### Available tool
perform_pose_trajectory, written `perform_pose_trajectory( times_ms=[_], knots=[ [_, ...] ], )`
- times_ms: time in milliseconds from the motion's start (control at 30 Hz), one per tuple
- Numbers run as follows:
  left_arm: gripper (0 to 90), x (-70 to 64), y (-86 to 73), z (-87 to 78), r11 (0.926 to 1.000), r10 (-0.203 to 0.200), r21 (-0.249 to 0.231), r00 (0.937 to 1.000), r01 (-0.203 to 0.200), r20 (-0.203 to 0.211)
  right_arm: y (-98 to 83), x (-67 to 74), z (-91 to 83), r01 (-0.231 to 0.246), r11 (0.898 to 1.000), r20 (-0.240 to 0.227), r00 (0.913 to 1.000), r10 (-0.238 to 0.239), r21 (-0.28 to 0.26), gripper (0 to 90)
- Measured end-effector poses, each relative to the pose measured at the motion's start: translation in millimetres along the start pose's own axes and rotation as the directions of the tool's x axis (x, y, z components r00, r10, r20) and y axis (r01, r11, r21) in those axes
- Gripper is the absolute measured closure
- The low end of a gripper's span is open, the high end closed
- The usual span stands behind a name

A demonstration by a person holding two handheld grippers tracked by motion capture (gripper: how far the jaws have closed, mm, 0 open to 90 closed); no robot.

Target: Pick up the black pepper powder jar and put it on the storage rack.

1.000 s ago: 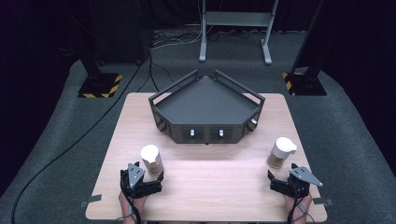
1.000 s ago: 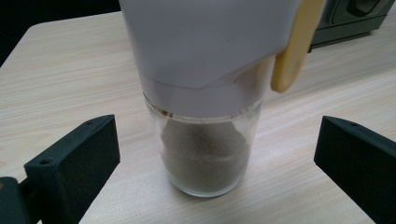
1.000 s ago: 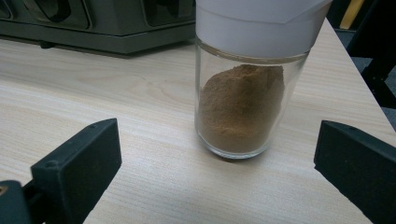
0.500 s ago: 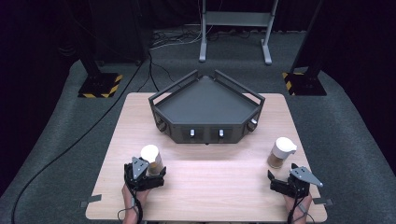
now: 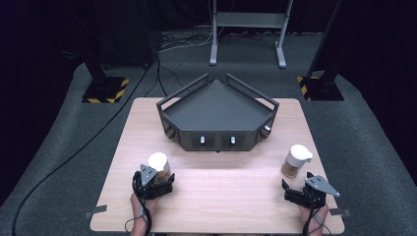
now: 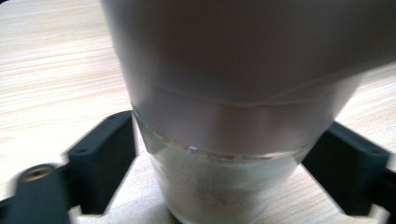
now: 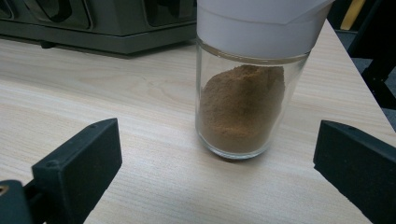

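Note:
A glass jar with a white lid (image 5: 158,162) stands at the table's front left, pale powder showing inside the jar (image 6: 224,182). My left gripper (image 5: 160,178) has just been closing its jaws around this jar, and in the left gripper view the black jaws of the left gripper (image 6: 224,140) press on the glass from both sides. A second white-lidded jar (image 5: 296,160) holding brown powder (image 7: 243,107) stands at the front right. My right gripper (image 5: 298,184) rests just short of it, and the right gripper (image 7: 219,135) is open wide, its jaws apart from the glass.
A dark grey five-cornered tray (image 5: 216,142) with raised rails and front knobs sits at the back middle of the wooden table (image 5: 221,191); its front wall (image 7: 116,28) lies beyond the brown jar. Black stands and cables are on the carpet behind.
My left gripper has moved forward onto the left jar and its jaws have closed in on the glass. The right gripper and its jar have stayed in place.

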State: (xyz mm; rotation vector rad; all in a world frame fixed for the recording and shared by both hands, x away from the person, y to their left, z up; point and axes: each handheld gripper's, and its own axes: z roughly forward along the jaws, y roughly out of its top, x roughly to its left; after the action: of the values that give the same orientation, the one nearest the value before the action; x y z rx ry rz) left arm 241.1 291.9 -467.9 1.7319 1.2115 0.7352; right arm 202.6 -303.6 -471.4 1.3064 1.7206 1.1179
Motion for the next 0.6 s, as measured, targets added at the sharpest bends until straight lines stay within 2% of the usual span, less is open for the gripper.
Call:
perform_pose_trajectory(
  times_ms=[100,167,600],
  knots=[
    [27.2,2.4,-0.7,-1.0,0.9999,-0.011,-0.001,0.9999,0.011,0.008,-0.2,-0.3,-0.1,-0.002,1.0,-0.001,1.0,0.002,-0.001,0.0],
    [29.8,2.5,-1.0,-1.0,1.0,-0.007,-0.004,0.9999,0.007,0.012,-0.6,-0.2,-0.3,-0.004,1.0,0.001,1.0,0.004,-0.003,0.1],
    [30.6,7.5,4.8,-2.4,0.9999,-0.003,0.01,0.9993,0.003,0.038,-0.5,-2.7,-0.2,-0.009,1.0,-0.01,0.9999,0.009,-0.003,0.1]
  ],
)
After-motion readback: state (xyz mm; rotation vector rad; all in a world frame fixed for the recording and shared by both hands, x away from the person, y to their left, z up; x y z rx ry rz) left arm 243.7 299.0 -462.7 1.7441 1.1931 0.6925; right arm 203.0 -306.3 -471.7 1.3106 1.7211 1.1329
